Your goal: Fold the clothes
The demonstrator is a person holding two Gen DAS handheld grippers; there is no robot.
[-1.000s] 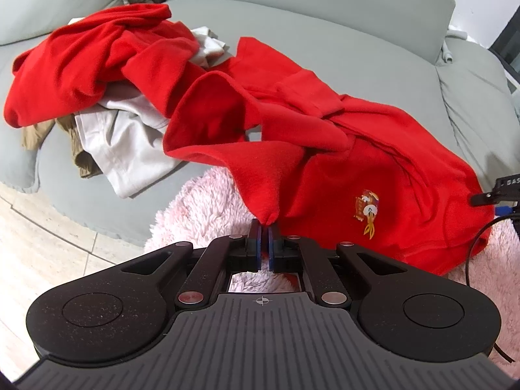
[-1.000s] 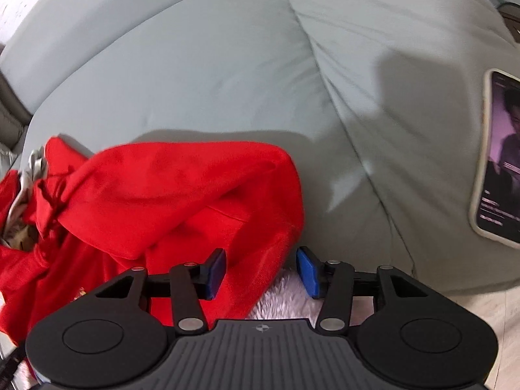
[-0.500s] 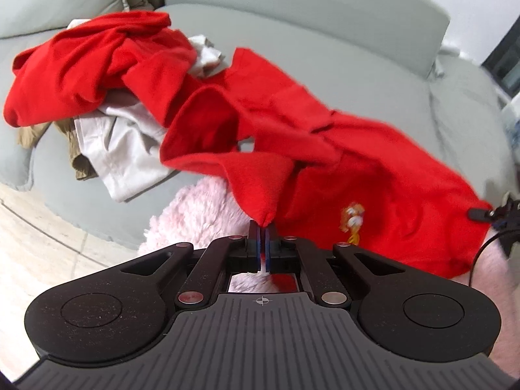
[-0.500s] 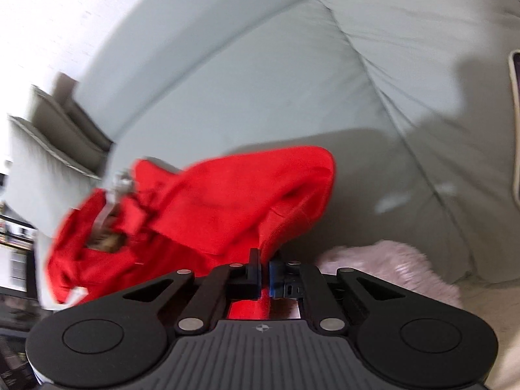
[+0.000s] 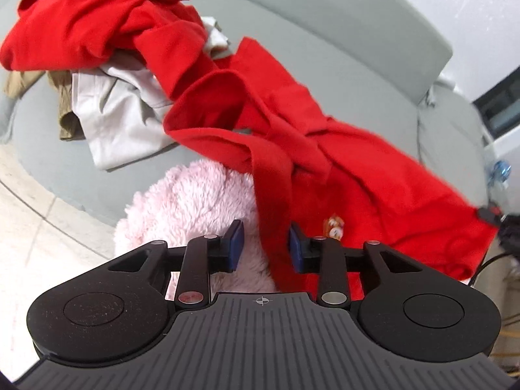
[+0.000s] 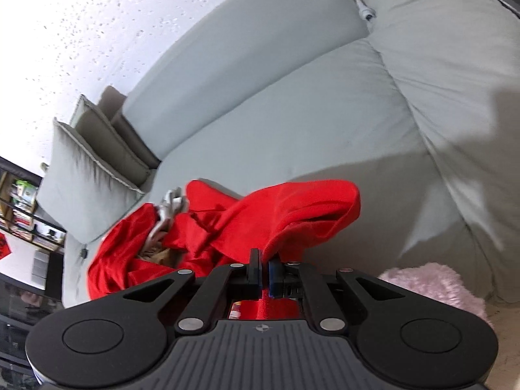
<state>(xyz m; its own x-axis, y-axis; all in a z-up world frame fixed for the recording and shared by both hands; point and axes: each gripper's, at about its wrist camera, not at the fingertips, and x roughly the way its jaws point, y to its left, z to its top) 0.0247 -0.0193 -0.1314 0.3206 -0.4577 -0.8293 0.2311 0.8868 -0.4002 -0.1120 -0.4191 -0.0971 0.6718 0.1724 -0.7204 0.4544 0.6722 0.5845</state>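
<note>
A red garment [image 5: 373, 178] with a small printed emblem [image 5: 333, 226] lies crumpled across the grey sofa seat [image 5: 325, 26]. My left gripper [image 5: 266, 247] hovers at the garment's near edge. Its jaws are opening, and a hanging red fold passes between the blue pads [image 5: 235, 243] without being pressed. In the right wrist view my right gripper [image 6: 265, 273] is shut on an edge of the red garment [image 6: 292, 214], which rises from the sofa [image 6: 292, 107] towards it.
A pile holds another red garment [image 5: 91, 22], a white one [image 5: 120, 110] and a khaki one [image 5: 65, 110] on the sofa's left. A pink fluffy rug [image 5: 195, 204] lies in front of the sofa. Grey cushions [image 6: 84, 169] stand at its far end. A black cable [image 5: 490, 214] runs at the right.
My left gripper has opened and let go of the red fold it was pinching. My right gripper has shut on the garment's edge and lifted it, tilting upward.
</note>
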